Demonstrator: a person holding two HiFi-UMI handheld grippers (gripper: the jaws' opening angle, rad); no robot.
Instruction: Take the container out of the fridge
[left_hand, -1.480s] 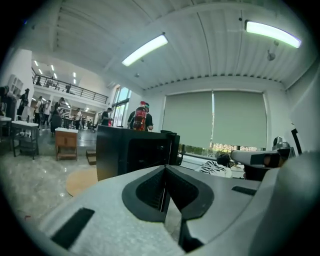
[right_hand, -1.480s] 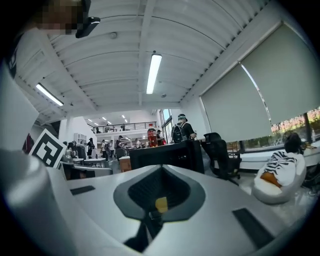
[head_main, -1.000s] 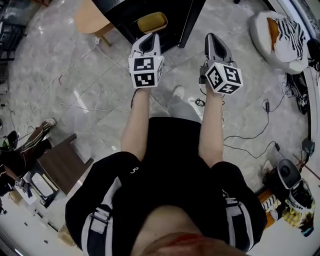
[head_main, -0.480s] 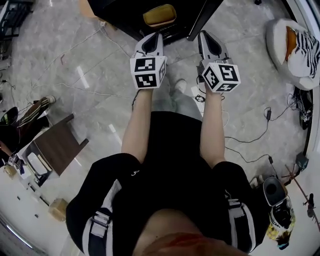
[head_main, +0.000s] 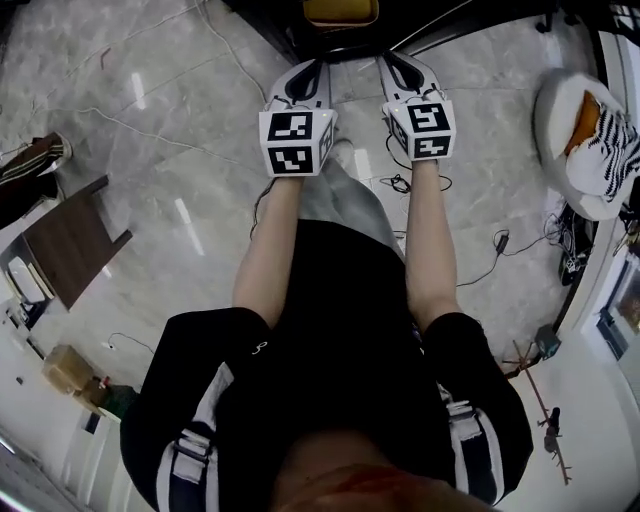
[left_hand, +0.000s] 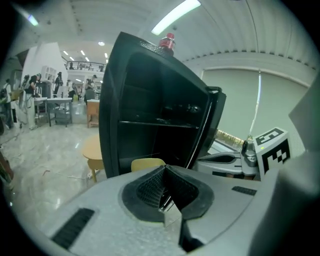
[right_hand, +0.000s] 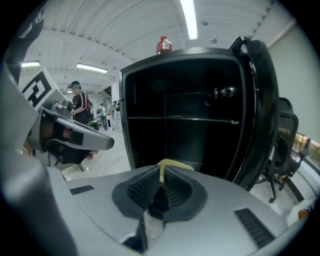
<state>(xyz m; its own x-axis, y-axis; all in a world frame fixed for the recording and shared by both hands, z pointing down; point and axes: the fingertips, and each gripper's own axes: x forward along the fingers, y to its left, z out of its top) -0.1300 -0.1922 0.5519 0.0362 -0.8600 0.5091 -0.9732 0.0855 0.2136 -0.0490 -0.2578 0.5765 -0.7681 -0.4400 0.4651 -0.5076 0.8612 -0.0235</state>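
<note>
Reaching stage, by the look of things: nothing grasped, nothing lifted yet. Held out side by side, left gripper (head_main: 310, 64) and right gripper (head_main: 396, 60), both aimed into the open black fridge (right_hand: 150, 100).

Left gripper: closed tip to tip, empty between the pads. Right gripper: likewise closed, down to a thin slit, empty, with only a sliver of yellow visible through that slit from farther ahead.

Straight ahead, between the lines of the two grippers and low in the fridge, apparently on its bottom level: the yellow container (head_main: 340, 12). Just beyond the tips of both grippers, touching neither, and partly masked by the jaws in each gripper view. Ahead and higher than the grippers, a dark shelf (right_hand: 185, 119). To the right of the right gripper, the swung-back door (right_hand: 260, 100). High above, on the fridge's roof, a red-topped can (right_hand: 163, 45), no part of this job.

Next, most likely: spread at least one pair of jaws before closing the gap, then ease forward and slightly down to straddle the container's edge. After that, clamp and draw straight back, keeping under the shelf and clear of the door. Impossible to judge from here whether lidded, rigid or full, so better gripped with both grippers and pulled out level.
</note>
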